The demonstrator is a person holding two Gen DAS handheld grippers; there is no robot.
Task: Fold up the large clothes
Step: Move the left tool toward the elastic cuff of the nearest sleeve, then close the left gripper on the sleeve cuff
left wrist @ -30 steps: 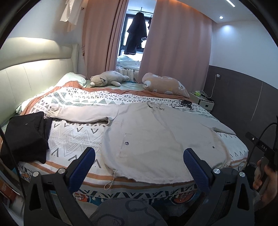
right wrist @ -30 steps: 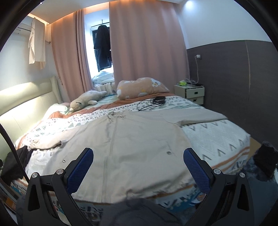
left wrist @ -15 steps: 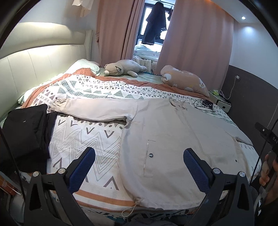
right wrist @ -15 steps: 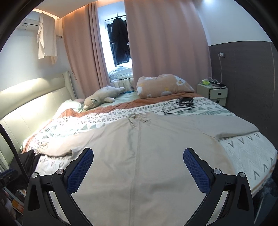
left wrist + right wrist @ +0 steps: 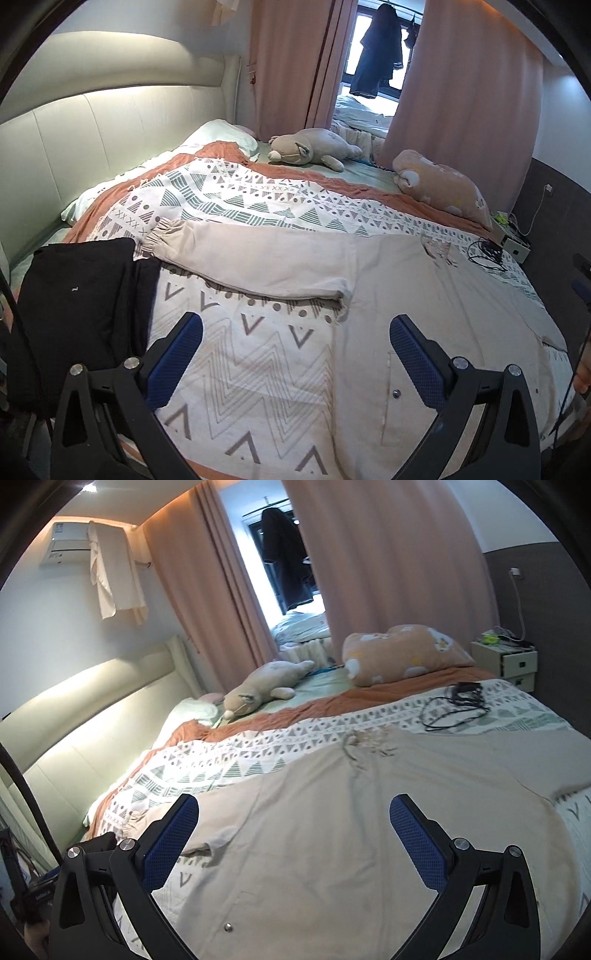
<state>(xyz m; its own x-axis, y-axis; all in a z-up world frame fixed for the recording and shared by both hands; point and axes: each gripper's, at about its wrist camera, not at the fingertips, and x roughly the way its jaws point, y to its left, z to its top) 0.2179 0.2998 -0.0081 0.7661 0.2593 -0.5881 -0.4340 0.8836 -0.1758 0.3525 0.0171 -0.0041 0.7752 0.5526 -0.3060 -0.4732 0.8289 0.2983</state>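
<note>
A large beige jacket (image 5: 436,317) lies spread flat on the patterned bedspread (image 5: 258,354), front side up, collar toward the far side. One sleeve (image 5: 251,262) stretches out to the left with its gathered cuff near a black garment. In the right wrist view the same jacket (image 5: 369,830) fills the foreground, its other sleeve (image 5: 535,760) running off right. My left gripper (image 5: 295,350) hovers open above the bedspread just left of the jacket's body. My right gripper (image 5: 295,834) hovers open over the jacket's torso, holding nothing.
A folded black garment (image 5: 74,302) sits at the bed's left edge. Two plush toys (image 5: 314,149) (image 5: 402,653) lie at the far side. Black cables (image 5: 454,705) rest beyond the collar. A nightstand (image 5: 509,661) stands at the right wall; a padded headboard (image 5: 110,129) runs along the left.
Both grippers have advanced from beyond the bed's near edge to above the bed; the left now looks toward the left sleeve, the right sits low over the jacket's body. Both stay open.
</note>
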